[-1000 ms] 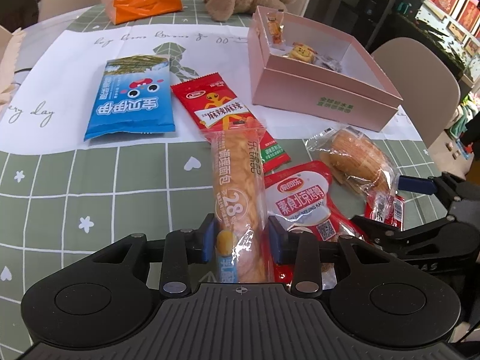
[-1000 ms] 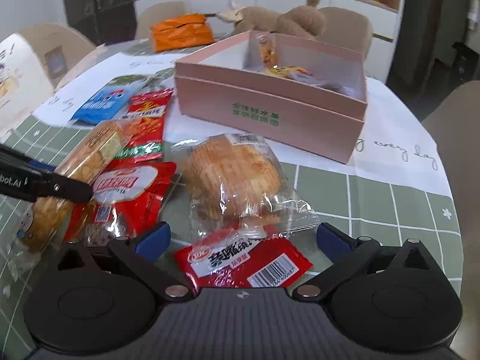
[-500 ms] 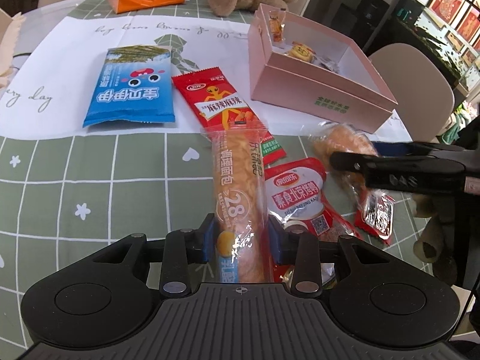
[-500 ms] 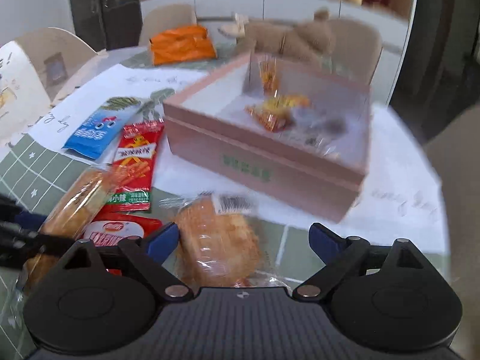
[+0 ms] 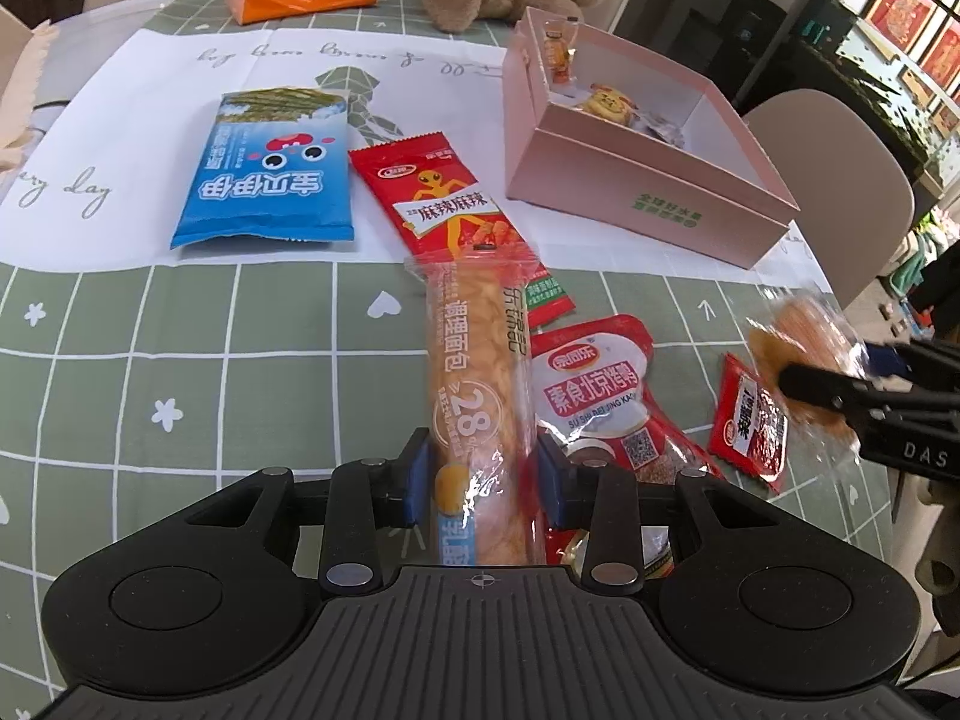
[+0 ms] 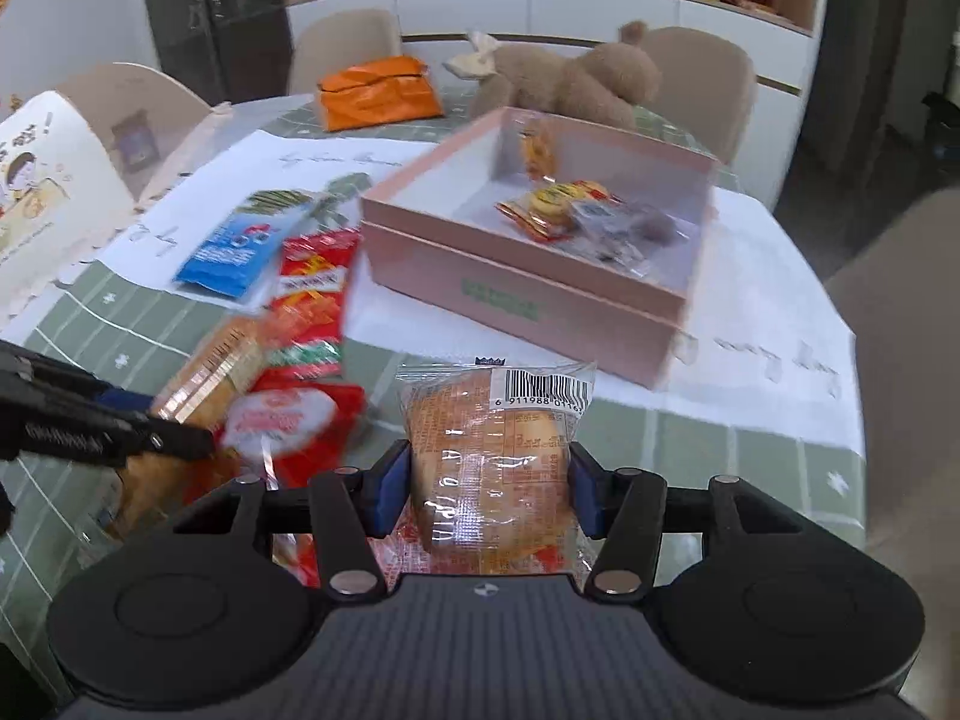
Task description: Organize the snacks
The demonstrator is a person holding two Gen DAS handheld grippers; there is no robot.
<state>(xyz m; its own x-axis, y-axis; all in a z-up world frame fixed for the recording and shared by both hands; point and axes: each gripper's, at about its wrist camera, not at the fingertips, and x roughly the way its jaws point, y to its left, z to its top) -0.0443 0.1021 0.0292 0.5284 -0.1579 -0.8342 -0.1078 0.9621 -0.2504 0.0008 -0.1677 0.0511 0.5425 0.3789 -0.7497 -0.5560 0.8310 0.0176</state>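
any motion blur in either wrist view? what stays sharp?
Left wrist: table sharp, only the round bread pack in the right gripper smears. Right wrist: pink box and table blurred, the gripped pack stays crisp.

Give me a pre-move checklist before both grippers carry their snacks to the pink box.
1. Left gripper shut on long bread pack: ok.
2. Right gripper shut on round bread pack: ok.
3. Pink box open, lid off: ok.
4. Free floor space in the box beside the small snacks: ok.
5. Long bread pack fully off the table: cannot tell.
6. Long pack fits the box lengthwise: cannot tell.
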